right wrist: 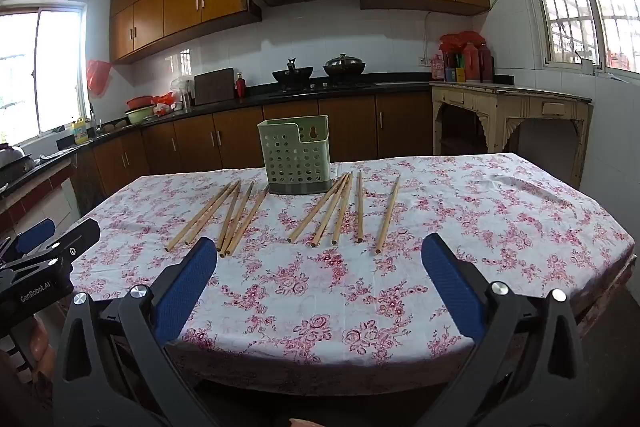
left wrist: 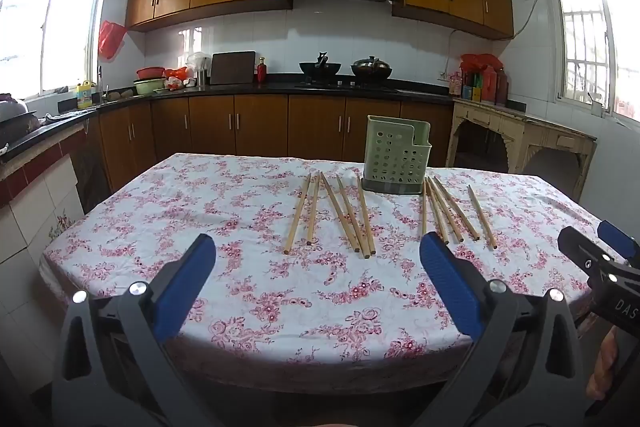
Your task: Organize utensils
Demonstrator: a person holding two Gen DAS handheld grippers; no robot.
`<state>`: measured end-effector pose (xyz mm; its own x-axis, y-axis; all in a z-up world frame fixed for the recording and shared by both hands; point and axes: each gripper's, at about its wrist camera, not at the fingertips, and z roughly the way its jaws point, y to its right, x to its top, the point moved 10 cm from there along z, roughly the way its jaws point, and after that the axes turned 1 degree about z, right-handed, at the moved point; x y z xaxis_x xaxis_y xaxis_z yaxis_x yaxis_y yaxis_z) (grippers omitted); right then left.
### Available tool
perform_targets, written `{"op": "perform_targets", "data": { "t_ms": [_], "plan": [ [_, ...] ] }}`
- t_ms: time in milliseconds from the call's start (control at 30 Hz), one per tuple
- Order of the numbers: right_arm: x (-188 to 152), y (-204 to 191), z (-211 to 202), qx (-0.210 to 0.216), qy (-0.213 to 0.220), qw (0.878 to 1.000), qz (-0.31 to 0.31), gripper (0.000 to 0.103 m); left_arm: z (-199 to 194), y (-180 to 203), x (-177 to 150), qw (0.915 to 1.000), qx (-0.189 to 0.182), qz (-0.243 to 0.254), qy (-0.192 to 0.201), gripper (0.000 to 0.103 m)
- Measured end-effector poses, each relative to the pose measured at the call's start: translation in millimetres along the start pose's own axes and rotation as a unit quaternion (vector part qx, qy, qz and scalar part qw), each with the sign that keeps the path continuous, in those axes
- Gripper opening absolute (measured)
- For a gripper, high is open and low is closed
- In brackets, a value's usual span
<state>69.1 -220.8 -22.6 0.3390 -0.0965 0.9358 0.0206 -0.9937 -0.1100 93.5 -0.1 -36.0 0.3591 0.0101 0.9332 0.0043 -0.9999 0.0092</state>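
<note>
A pale green perforated utensil holder (left wrist: 396, 157) (right wrist: 295, 155) stands upright at the far middle of the table. Several wooden chopsticks lie flat in front of it in two groups: a left group (left wrist: 336, 213) (right wrist: 224, 217) and a right group (left wrist: 452, 213) (right wrist: 344, 209). My left gripper (left wrist: 318, 247) is open and empty, held over the near edge of the table, short of the left group. My right gripper (right wrist: 320, 251) is open and empty, near the table's front edge, short of the right group. Each gripper shows at the side of the other's view (left wrist: 600, 247) (right wrist: 44, 243).
The table (left wrist: 200, 211) (right wrist: 500, 219) has a white cloth with red flowers. Behind it run brown kitchen cabinets and a dark counter (left wrist: 280, 89) with woks and bowls. A cream side table (right wrist: 512, 103) stands at the right by the window.
</note>
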Motion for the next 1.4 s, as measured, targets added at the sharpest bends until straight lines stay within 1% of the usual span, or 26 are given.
{"op": "perform_targets", "data": {
  "t_ms": [1333,1367,1400],
  "plan": [
    [-1.7,0.4,0.1,0.001,0.000,1.000,0.005,0.101,0.1,0.1,0.0,1.0000,0.000,0.000,0.000,0.099],
    [-0.4,7.6,3.4,0.002,-0.001,1.000,0.007,0.101,0.0,0.0,0.0,1.0000,0.000,0.000,0.000,0.099],
    [-0.6,6.9,3.1,0.002,-0.001,1.000,0.007,0.101,0.1,0.1,0.0,1.0000,0.000,0.000,0.000,0.099]
  ]
}}
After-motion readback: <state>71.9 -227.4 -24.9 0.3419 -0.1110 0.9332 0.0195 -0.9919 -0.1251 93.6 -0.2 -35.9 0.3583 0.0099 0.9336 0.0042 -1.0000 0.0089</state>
